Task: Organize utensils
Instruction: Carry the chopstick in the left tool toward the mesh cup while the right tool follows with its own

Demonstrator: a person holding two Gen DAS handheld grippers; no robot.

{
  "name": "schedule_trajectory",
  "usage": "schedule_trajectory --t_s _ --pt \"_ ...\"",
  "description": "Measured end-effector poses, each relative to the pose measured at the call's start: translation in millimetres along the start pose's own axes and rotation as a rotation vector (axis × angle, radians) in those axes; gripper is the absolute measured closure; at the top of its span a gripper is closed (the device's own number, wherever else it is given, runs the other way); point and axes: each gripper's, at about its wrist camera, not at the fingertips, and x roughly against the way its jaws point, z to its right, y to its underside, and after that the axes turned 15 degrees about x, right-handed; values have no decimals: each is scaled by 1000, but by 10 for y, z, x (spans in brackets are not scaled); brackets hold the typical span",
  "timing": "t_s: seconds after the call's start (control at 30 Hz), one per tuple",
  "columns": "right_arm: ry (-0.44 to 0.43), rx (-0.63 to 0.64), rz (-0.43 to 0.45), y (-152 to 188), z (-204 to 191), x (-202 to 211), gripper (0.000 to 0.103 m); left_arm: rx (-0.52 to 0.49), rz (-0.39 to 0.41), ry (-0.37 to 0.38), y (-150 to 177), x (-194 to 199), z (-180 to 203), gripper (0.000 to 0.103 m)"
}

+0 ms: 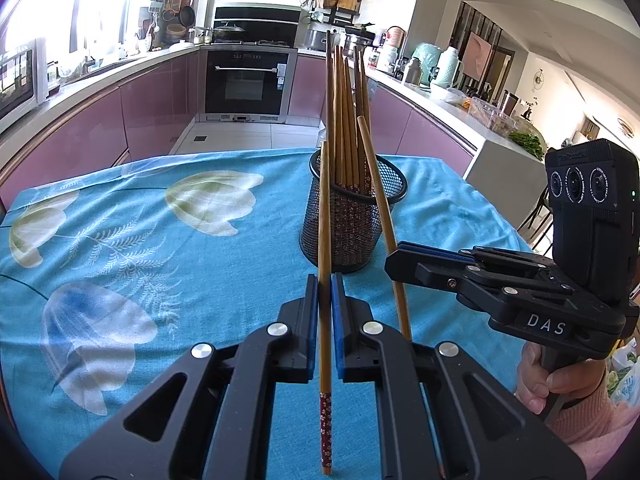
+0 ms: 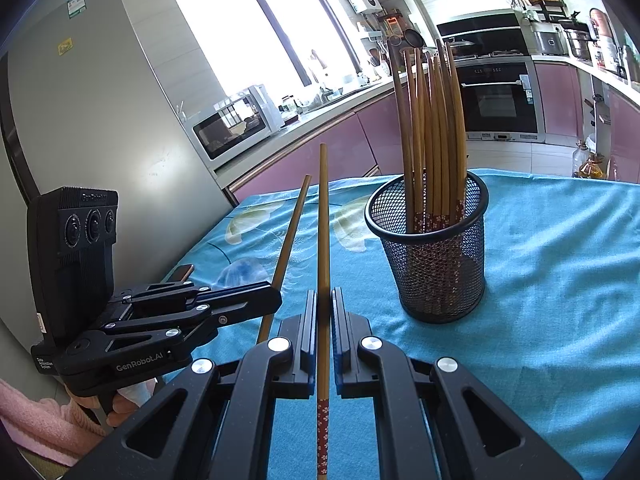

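Chopstick (image 1: 325, 264) clamped in left claw (image 1: 325, 280), holder (image 1: 352, 216) just beyond

Two loose chopsticks (image 1: 325, 240) (image 1: 380, 216) upright beside chopstick-filled mesh holder (image 1: 344, 232)

A table under a blue floral cloth (image 1: 248, 264) bears a mesh holder (image 1: 352, 216).

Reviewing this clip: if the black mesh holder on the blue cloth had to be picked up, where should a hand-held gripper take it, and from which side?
Take the mesh holder by its rim, one finger inside and one outside, coming down from above on the near-right side. The chopsticks in it stand bunched toward the far-left, so that arc of rim looks free. The body seems too wide to span. Both hand-held grippers already hold a chopstick each.
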Motion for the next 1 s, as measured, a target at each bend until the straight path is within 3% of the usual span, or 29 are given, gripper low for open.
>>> schedule_trajectory --t_s 1.0 --pt "6 3 11 -38 23 22 97 -12 9 9 -56 50 61 96"
